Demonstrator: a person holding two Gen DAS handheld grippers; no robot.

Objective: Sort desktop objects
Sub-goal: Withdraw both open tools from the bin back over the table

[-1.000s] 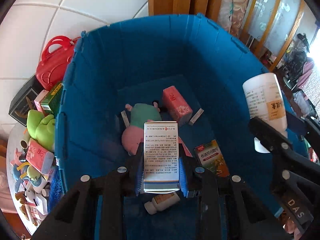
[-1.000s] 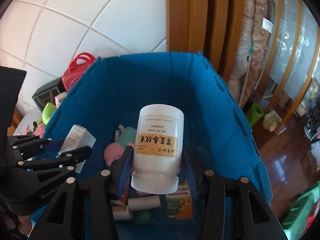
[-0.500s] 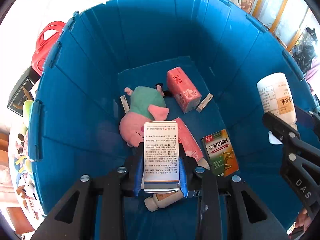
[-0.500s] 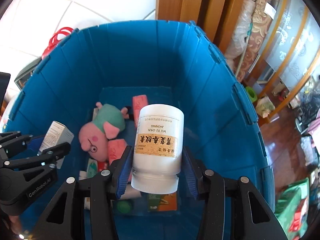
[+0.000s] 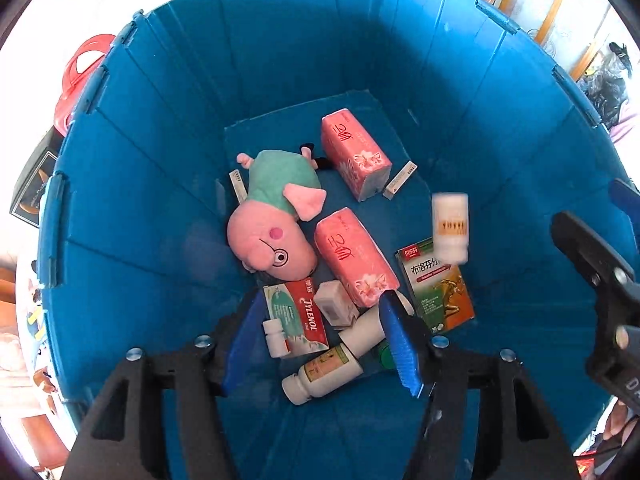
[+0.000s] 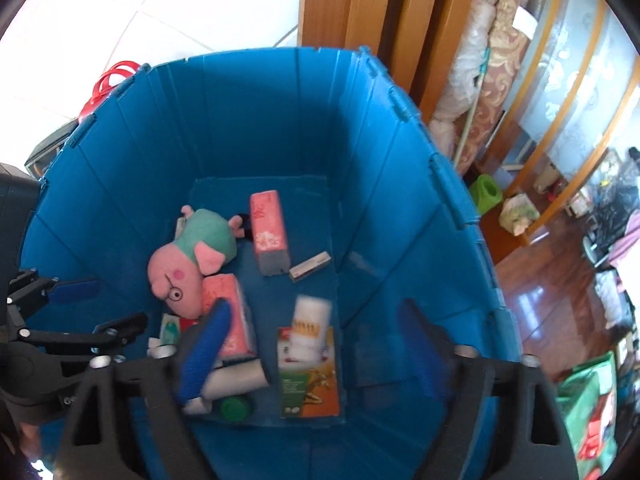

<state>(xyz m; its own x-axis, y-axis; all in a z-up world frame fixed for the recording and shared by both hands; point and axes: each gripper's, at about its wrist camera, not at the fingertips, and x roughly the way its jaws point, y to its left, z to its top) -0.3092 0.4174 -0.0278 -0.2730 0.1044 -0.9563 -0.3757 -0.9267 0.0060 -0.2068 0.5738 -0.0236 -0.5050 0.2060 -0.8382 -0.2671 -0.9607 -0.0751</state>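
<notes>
Both grippers hang over a deep blue bin [image 5: 168,184], also in the right wrist view [image 6: 384,184]. My left gripper [image 5: 320,340] is open and empty. The white medicine box [image 5: 335,304] lies on the bin floor beside a Tylenol box [image 5: 301,316]. My right gripper [image 6: 316,354] is open and empty. The white bottle with an orange label [image 5: 451,227] is blurred, in the bin over a green-orange box [image 5: 436,284]. It also shows in the right wrist view [image 6: 309,330].
The bin holds a pink pig plush [image 5: 276,216], two pink tissue packs [image 5: 354,158], small bottles [image 5: 322,372] and a green cap [image 6: 235,407]. A red case [image 5: 74,80] and a black box sit left of the bin. Wooden frames and a floor lie to the right [image 6: 540,288].
Both grippers opened. The white box dropped from my left gripper to the bin floor. The white bottle left my right gripper and is down among the items.
</notes>
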